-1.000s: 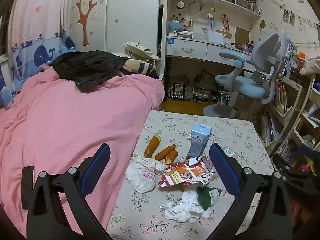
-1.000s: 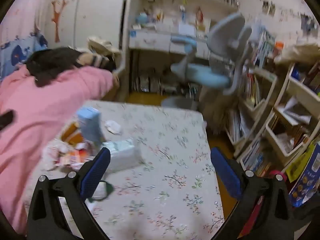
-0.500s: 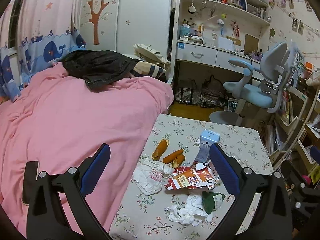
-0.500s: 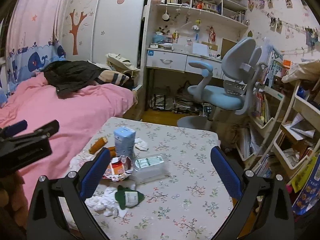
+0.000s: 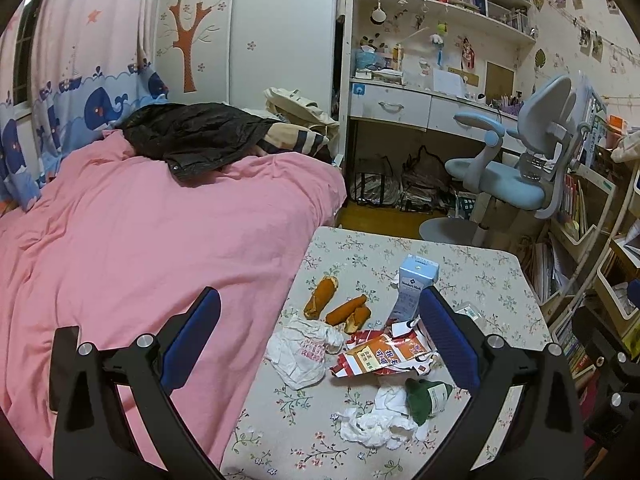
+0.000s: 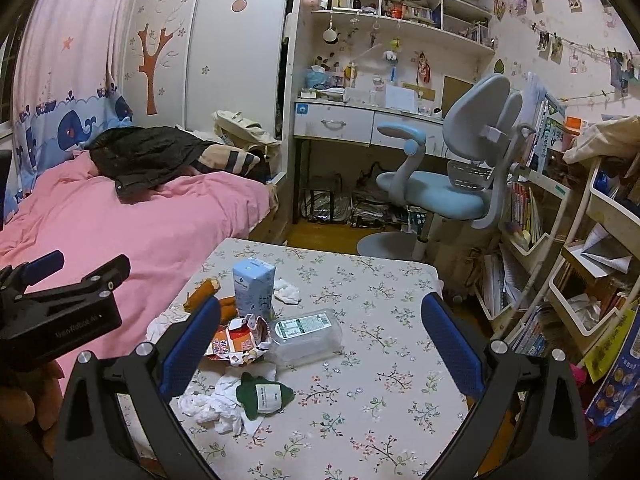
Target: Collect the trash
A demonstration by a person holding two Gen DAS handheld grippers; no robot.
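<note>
Both tongs hang wide open over the floral table (image 6: 384, 344), empty-handed: the left gripper (image 5: 320, 336) nearer the pink bed (image 5: 140, 240), the right gripper (image 6: 320, 338) beside it. The trash lies between and just ahead of their fingers: a torn red wrapper (image 5: 380, 354), a crumpled white bag (image 5: 302, 354), wadded tissue (image 5: 380, 420) touching a green packet (image 6: 264, 396), a clear plastic box (image 6: 306, 334), bread pieces (image 5: 334, 306) and an upright blue carton (image 6: 253, 286). Beyond the table stands a blue desk chair (image 6: 452, 184).

Table (image 6: 360, 360) cloth: cream with small floral sprigs. Trash on it: pale-blue carton (image 6: 253, 288), red-orange torn wrapper (image 5: 384, 354), white crumpled tissues (image 5: 378, 420), dark-green packet (image 6: 264, 396), clear plastic box (image 6: 306, 334). Bedspread (image 5: 140, 248) plain pink; both grippers' pads (image 6: 450, 350) blue.
</note>
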